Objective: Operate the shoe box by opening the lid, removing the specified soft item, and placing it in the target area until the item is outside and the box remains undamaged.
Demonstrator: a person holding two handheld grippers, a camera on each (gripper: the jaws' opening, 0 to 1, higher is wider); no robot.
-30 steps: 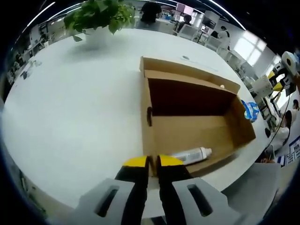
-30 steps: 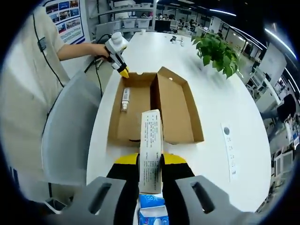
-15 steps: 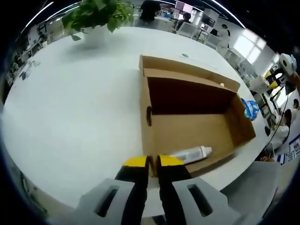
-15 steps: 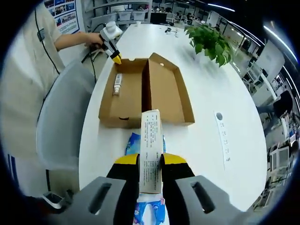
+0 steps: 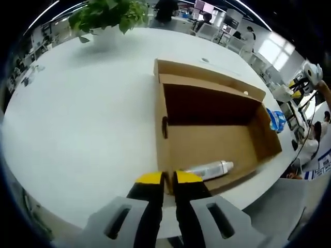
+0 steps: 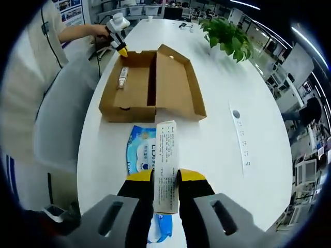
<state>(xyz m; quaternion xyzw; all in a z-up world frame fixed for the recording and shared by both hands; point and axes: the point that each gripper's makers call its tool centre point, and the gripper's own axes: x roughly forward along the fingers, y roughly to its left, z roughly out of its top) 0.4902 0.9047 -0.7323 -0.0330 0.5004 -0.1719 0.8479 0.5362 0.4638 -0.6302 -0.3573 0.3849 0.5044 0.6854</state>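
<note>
I'm over a long white table [image 6: 217, 139] in an open office: potted plant [image 5: 106, 15] at its far end, grey chair [image 6: 59, 129] alongside, desks and bright windows [image 5: 271, 51] beyond.

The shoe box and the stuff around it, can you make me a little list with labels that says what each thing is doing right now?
shoe box: open, lid folded back flat, on the white table
tube: lying inside the box, near the wall by the left gripper
left gripper: shut on the box's near wall
right gripper: shut on a printed paper pack, held above the table
blue wipes packet: flat on the table, outside the box
potted plant: on the table beyond the box
</note>
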